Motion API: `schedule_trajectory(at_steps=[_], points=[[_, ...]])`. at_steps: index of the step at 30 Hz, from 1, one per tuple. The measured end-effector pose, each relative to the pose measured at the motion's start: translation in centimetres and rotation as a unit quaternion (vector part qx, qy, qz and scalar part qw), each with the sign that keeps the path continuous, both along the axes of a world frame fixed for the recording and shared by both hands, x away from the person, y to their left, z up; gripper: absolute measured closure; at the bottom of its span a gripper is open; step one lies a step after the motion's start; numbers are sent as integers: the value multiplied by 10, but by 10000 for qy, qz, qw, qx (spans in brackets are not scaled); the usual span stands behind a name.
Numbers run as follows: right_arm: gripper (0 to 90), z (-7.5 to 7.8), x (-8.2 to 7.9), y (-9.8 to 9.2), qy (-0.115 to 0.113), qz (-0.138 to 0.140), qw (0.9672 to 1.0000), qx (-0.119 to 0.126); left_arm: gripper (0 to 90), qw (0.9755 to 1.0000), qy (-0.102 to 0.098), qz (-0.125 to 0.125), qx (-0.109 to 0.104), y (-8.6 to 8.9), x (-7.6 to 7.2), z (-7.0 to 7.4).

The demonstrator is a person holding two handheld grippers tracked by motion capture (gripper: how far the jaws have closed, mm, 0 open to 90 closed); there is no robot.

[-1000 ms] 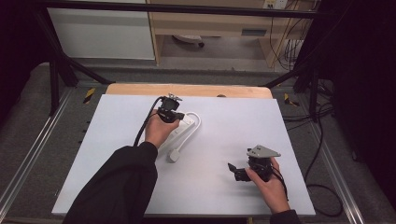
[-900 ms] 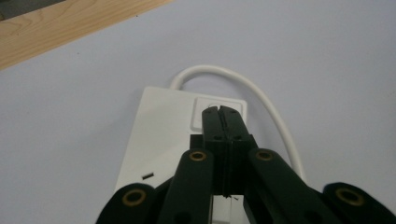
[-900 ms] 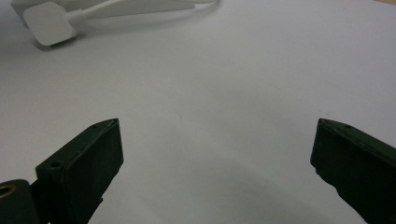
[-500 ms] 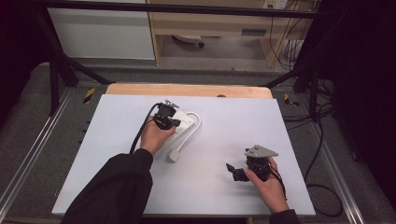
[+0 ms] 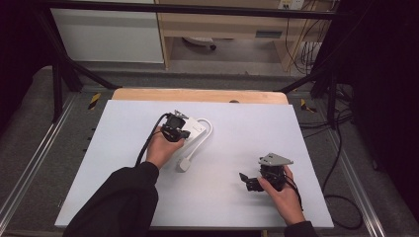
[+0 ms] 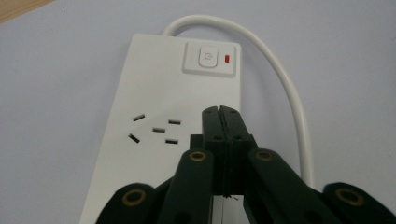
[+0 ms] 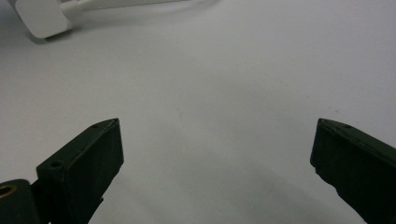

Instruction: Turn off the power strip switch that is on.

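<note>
On the pale grey tabletop (image 5: 237, 197), the white plastic power strip (image 6: 154, 98) runs lengthwise ahead of the left gripper (image 6: 222, 114), whose jaws are pressed together, empty, just short of its switch (image 6: 208, 58); the right gripper (image 5: 247, 181) rests wide open, well apart.

Dim, soft overhead light; dark surroundings

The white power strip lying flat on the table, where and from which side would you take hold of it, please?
I would grip the power strip across its narrow width, from above, near the middle by the socket holes. It lies flat with long parallel sides, and this avoids the switch and cable. The left gripper would need opening.
</note>
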State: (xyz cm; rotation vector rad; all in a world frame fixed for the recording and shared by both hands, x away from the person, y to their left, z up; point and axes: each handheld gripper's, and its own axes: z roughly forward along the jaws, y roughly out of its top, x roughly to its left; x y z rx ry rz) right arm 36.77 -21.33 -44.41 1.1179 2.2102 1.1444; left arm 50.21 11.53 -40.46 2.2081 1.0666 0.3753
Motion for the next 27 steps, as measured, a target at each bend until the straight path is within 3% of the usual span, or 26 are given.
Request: schedule_trajectory(at_steps=[5, 15, 27], points=[[31, 0, 0, 0, -2, 21, 10000, -25, 900, 9999, 80, -49, 76, -2, -2, -4], [31, -1, 1, 0, 35, 37, 10000, -55, 900, 9999, 44, -2, 93, 0, -3, -7], [31, -1, 1, 1, 43, 44, 10000, -61, 900, 10000, 34, 40, 0, 1, -4, -10]])
